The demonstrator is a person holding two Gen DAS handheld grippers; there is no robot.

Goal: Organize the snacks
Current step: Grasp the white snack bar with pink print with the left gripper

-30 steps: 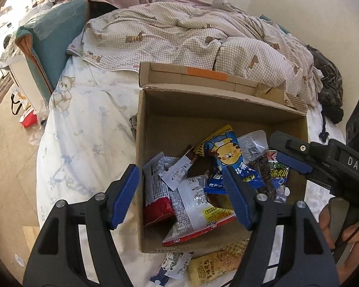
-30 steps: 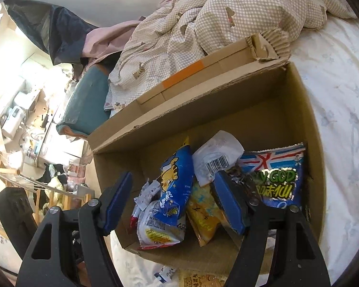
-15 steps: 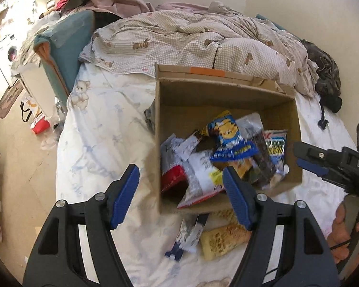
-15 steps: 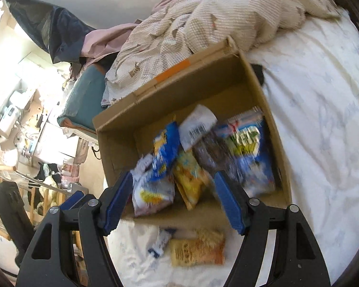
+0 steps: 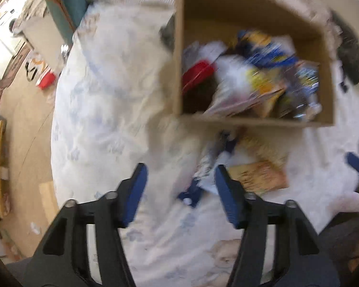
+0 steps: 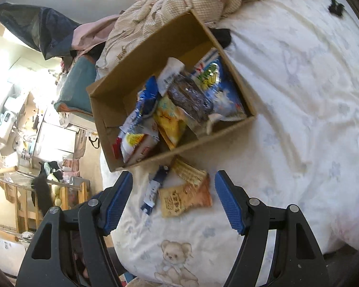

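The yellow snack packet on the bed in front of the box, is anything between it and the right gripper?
Nothing visible. The yellow snack packet lies flat on the sheet, just ahead of the open right gripper. A blue-and-white sachet lies beside it on the left, and the cardboard box sits beyond.

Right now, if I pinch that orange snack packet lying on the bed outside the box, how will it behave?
The orange snack packet looks flat and crinkled, so probably light and floppy, sagging from a pinched edge. Its film looks glossy, maybe slippery. On the soft sheet, a push would likely drag rather than slide it.
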